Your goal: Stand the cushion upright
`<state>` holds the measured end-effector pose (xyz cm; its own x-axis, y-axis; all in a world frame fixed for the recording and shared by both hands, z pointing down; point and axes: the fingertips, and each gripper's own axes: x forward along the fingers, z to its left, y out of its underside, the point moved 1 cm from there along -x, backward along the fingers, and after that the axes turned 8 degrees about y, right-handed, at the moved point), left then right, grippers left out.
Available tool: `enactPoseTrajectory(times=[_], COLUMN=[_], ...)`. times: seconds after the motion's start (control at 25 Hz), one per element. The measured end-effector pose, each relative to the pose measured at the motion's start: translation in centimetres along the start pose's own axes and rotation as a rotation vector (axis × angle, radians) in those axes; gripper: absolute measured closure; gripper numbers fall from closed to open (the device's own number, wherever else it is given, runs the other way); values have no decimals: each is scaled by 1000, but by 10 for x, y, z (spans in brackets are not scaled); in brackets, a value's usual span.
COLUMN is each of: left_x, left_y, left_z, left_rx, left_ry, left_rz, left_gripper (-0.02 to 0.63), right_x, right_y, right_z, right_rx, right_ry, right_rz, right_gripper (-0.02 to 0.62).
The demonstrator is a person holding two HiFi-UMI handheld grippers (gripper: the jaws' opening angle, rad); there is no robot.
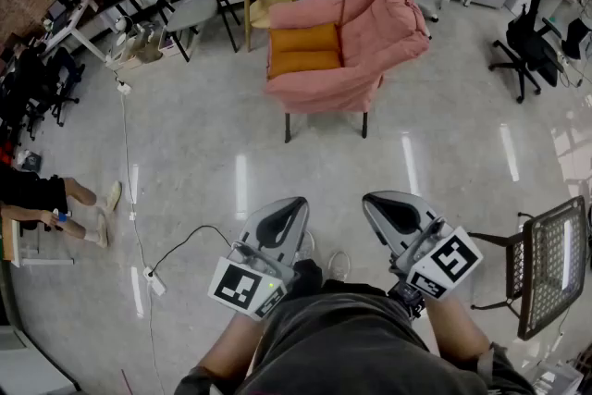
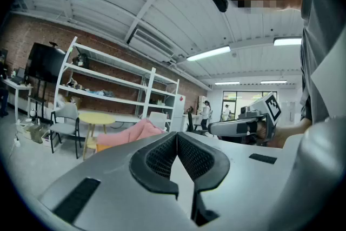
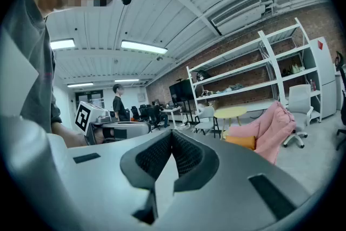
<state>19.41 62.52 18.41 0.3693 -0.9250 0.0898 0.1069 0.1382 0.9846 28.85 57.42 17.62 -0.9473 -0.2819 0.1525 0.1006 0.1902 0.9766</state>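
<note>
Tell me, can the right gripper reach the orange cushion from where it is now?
Probably not yet. The cushion sits on the pink chair across open floor, while the right gripper is held near the person's body, fingers shut. Nothing blocks the way, so walking closer should do.

No legible txt, nos. or brand names in any view. Only sign-like marks: b/w square code patterns on the cube (image 1: 245, 287) at the back of the left gripper (image 1: 296, 203), and on the right gripper (image 1: 371, 199)'s own cube (image 1: 450, 262); no letters in them. Red mark (image 3: 320, 45) on white cabinet (image 3: 326, 81), far ahead-right of right gripper: too small to read.
</note>
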Motion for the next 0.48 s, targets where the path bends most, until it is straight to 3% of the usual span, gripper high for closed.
enactPoseTrajectory(times=[0.48], left_x=[3], left_y=[3], left_z=[8], left_rx=[-6], left_ry=[-19], left_rz=[5], left_gripper=[595], right_x=[7], right_y=[5], right_z=[-5], right_rx=[5], right_ry=[-19], right_rz=[14], right_gripper=[580])
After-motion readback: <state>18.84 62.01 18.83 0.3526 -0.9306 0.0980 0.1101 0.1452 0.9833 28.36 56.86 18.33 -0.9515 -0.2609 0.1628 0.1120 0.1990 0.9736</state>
